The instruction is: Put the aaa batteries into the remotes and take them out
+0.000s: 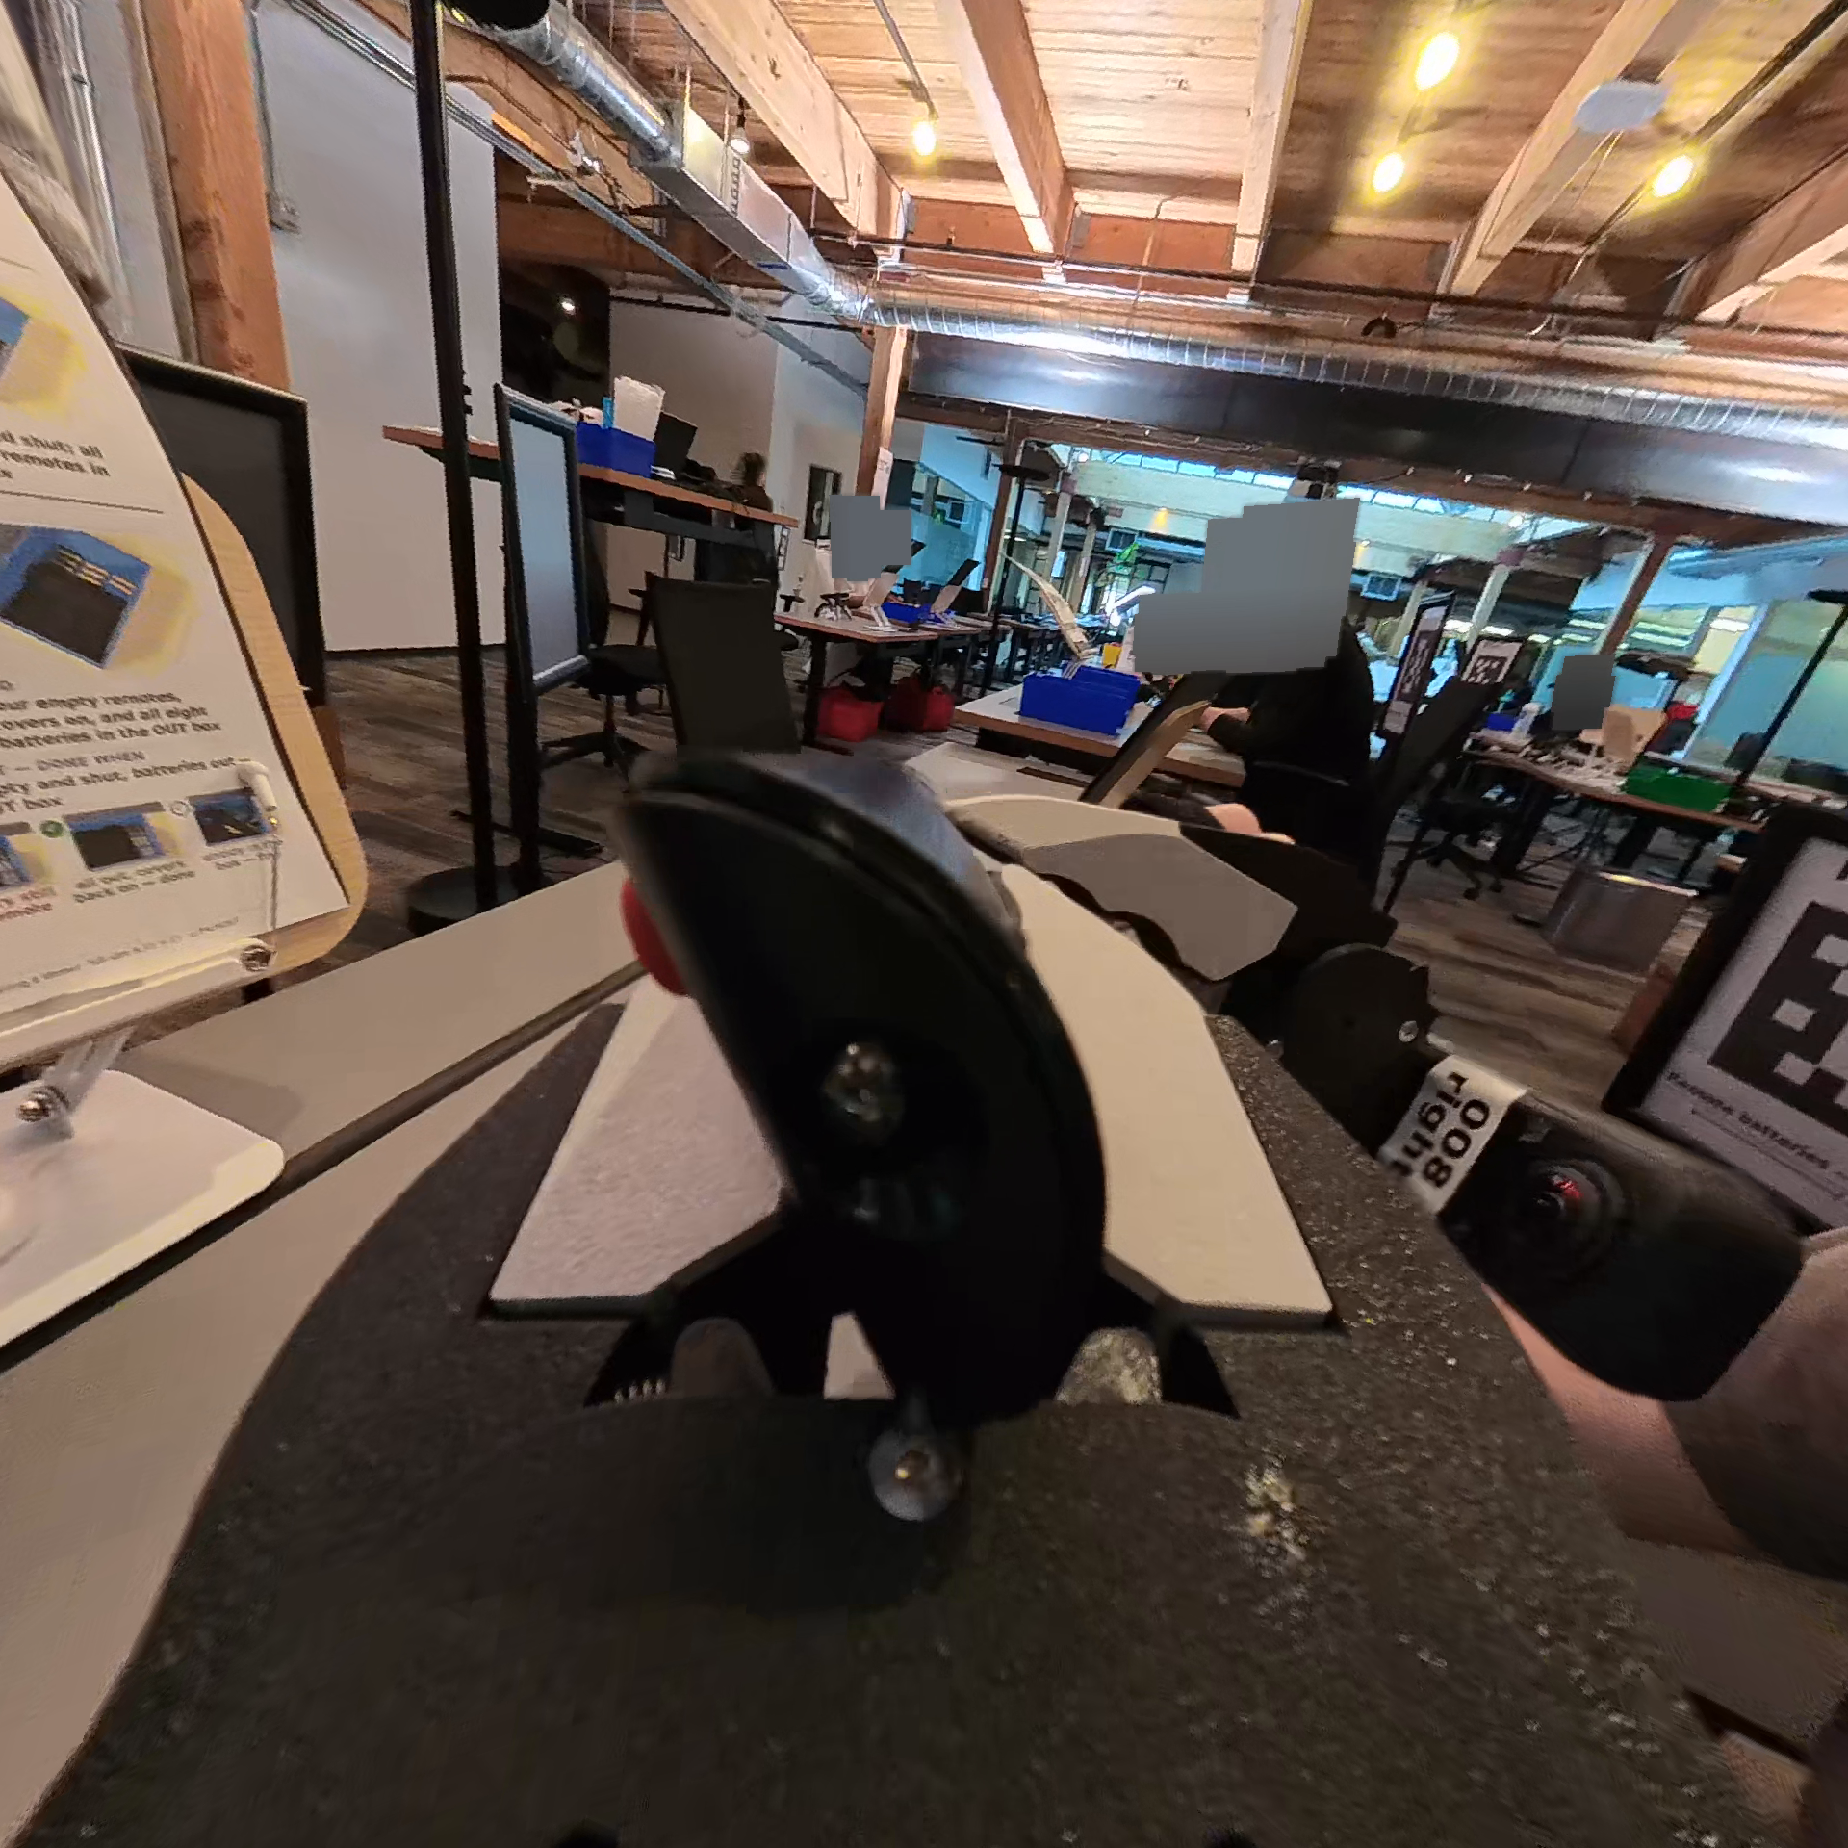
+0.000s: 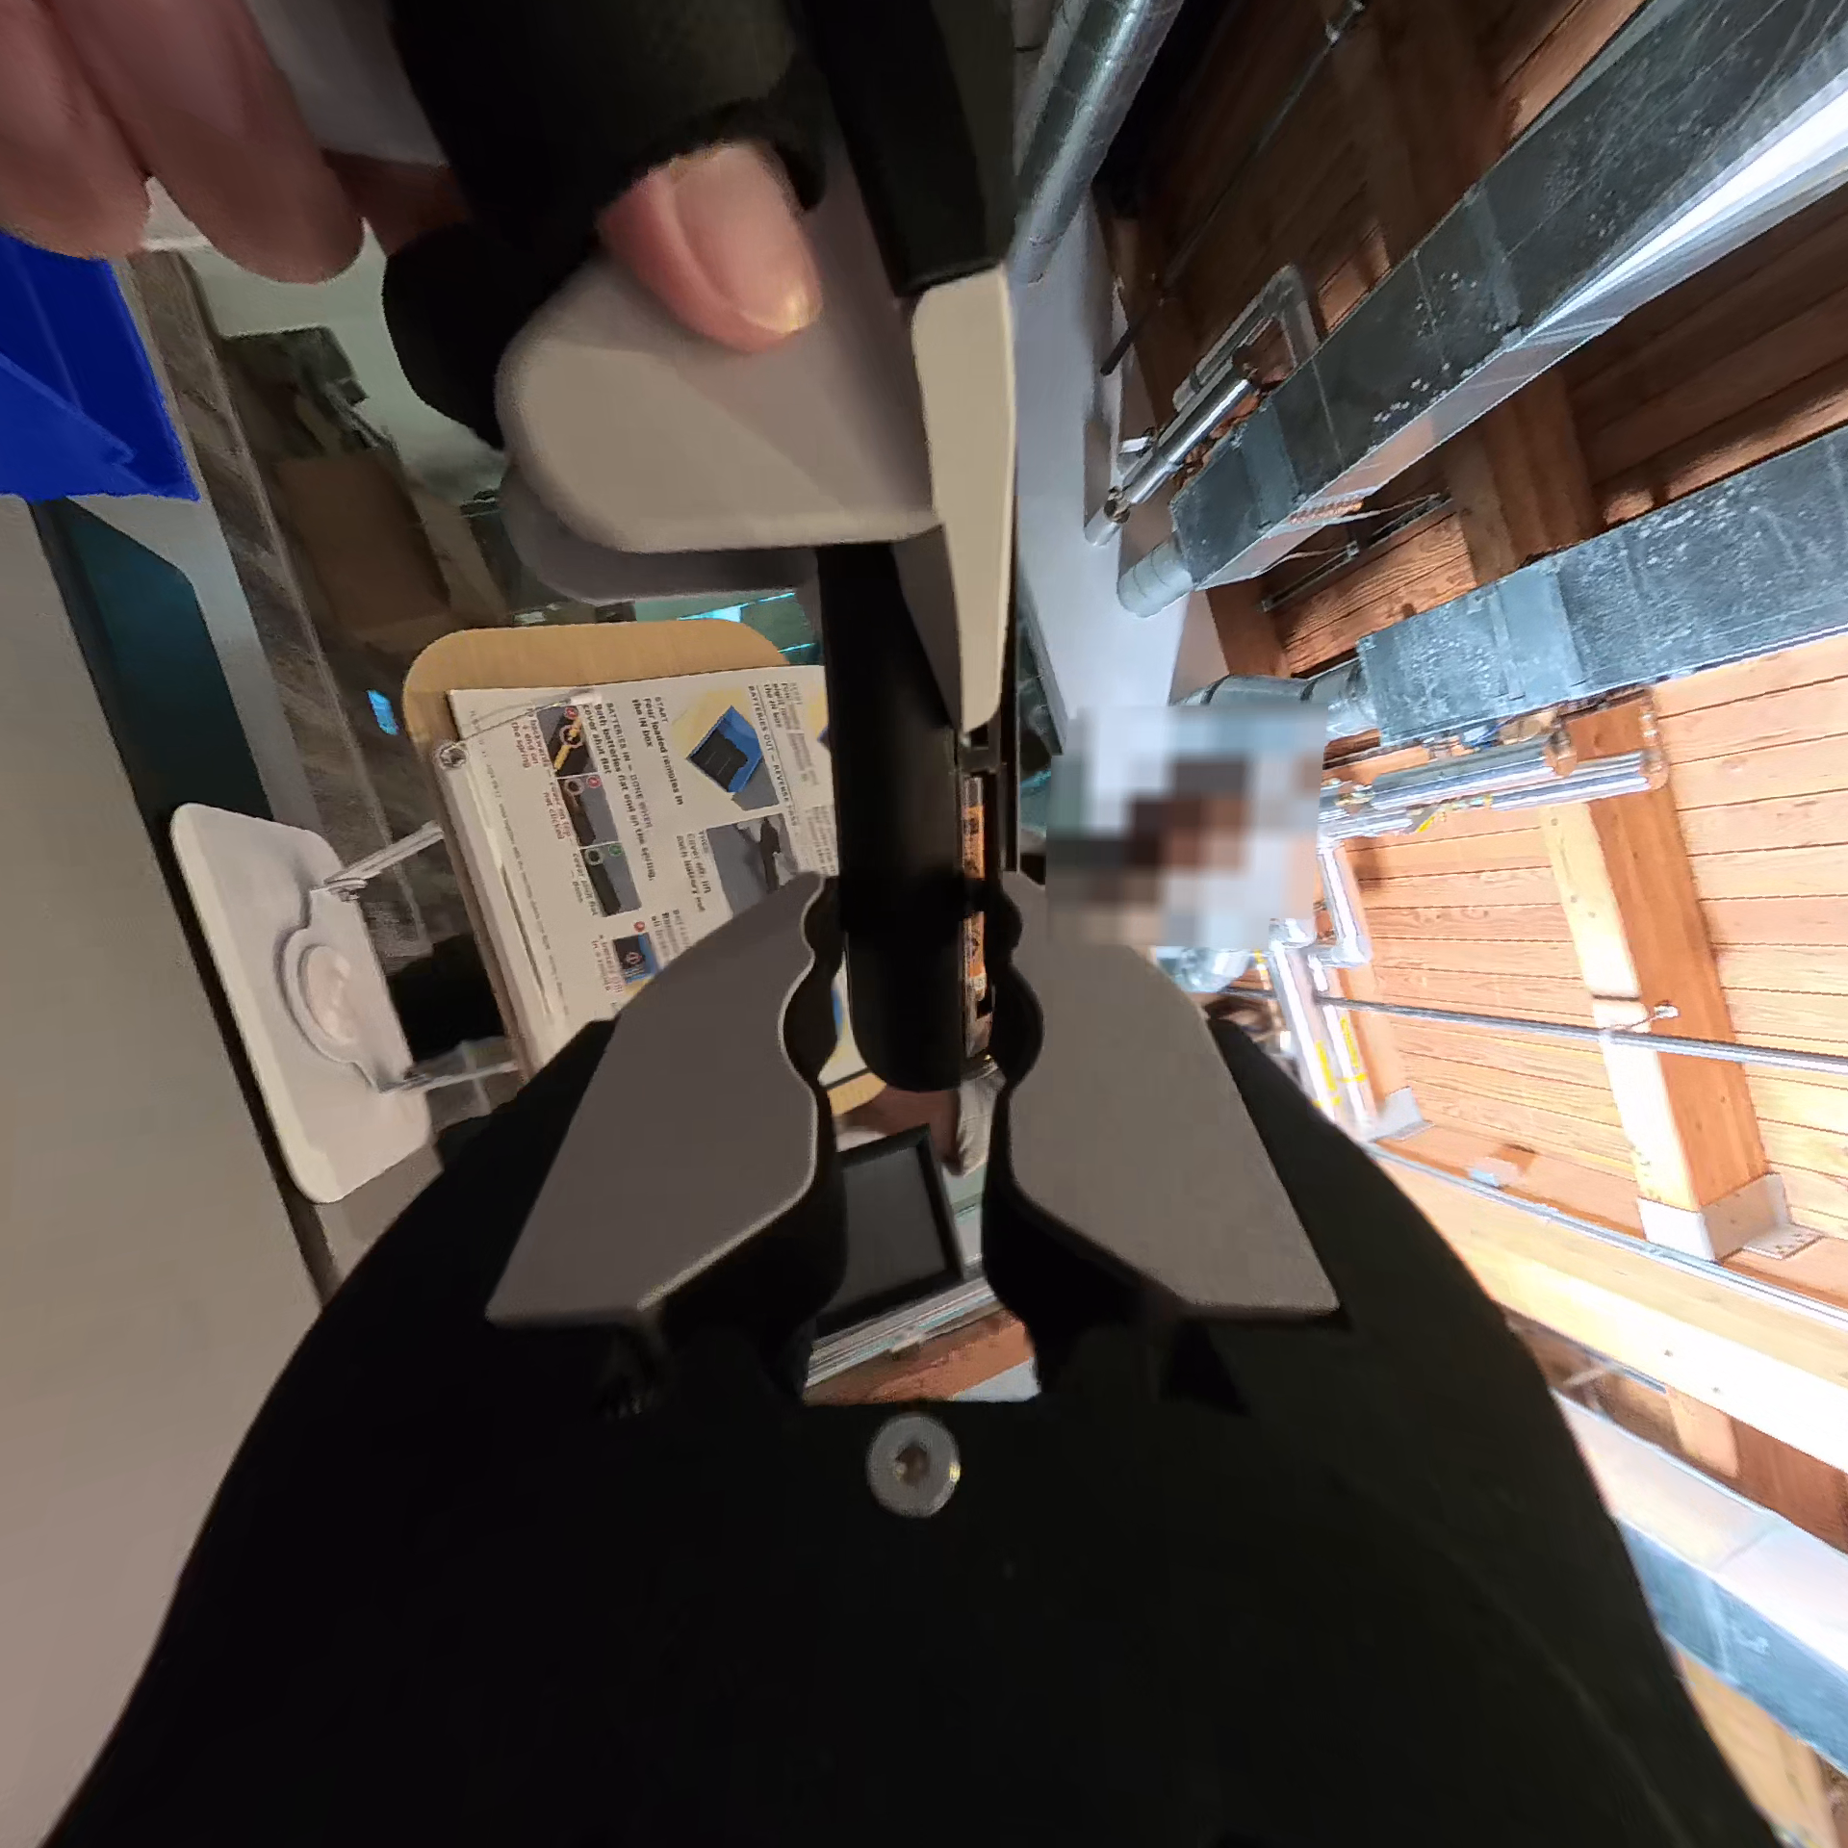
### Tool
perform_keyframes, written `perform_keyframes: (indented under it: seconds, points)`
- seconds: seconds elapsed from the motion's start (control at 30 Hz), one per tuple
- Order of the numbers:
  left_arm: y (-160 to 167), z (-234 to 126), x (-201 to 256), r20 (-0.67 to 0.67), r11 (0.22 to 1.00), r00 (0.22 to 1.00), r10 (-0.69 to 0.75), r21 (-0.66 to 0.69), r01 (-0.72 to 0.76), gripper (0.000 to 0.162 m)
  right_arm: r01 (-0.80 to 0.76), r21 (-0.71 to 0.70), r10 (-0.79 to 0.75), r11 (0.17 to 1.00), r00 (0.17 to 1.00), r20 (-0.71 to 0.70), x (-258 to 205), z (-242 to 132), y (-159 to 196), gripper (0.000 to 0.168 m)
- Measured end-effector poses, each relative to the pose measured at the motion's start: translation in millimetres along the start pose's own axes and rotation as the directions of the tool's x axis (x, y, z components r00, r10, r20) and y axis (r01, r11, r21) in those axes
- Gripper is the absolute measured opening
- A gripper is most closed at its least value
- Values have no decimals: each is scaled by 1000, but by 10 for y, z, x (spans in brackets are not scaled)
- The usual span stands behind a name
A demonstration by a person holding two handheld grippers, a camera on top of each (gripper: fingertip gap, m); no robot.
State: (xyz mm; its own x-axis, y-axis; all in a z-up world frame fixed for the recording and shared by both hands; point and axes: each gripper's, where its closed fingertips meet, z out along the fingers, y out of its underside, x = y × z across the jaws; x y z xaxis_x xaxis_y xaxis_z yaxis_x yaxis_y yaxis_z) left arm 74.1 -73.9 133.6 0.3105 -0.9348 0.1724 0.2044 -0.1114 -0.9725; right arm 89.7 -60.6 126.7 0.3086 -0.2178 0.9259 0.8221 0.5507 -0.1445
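My left gripper (image 1: 900, 1050) is shut on a black remote (image 1: 860, 1000) and holds it edge-on above the grey table (image 1: 420, 1000); a red button (image 1: 645, 935) shows on the remote's left side. In the right wrist view the left gripper's pale fingers (image 2: 700, 440) clamp the remote's far part, under a person's thumb (image 2: 720, 260). My right gripper (image 2: 915, 960) is closed around the remote's (image 2: 900, 900) near end. An orange-and-black battery (image 2: 973, 860) shows in the open compartment on the remote's right side. The right gripper also shows in the left wrist view (image 1: 1150, 880), behind the remote.
An instruction sheet on a wooden stand (image 1: 130, 700) with a white base (image 1: 110, 1190) stands at the table's left. A framed black-and-white marker card (image 1: 1780, 1030) stands at the right. A blue bin (image 2: 70, 380) is nearby. Desks, chairs and people fill the room beyond.
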Motion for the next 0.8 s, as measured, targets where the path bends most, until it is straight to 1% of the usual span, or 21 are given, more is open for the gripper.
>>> perform_keyframes:
  seconds: [0.07,0.3,0.43,0.53,0.73,0.77,0.8]
  points:
    - [-12,6,16,0,1000,1000,14,15,-14,24,-43,-2,44,999,999,28,-1,-12,-8,27]
    - [-36,1,42,-28,999,1000,4,34,-3,24,-67,24,66,997,996,55,-2,-44,-43,27]
    - [-39,0,55,-46,999,999,-7,37,9,24,-116,56,111,992,990,86,5,-64,-56,27]
    - [-34,0,39,-47,999,999,-14,36,16,24,-125,52,120,991,988,97,-10,-59,-57,27]
    - [-59,-11,82,-72,999,997,-14,44,17,24,-162,107,152,981,984,94,24,-94,-99,27]
    - [-63,-12,86,-79,999,997,-23,47,27,27,-163,113,153,980,984,94,23,-98,-104,27]
    - [-62,-13,83,-81,998,996,-28,46,32,27,-168,117,157,979,983,95,21,-100,-107,27]
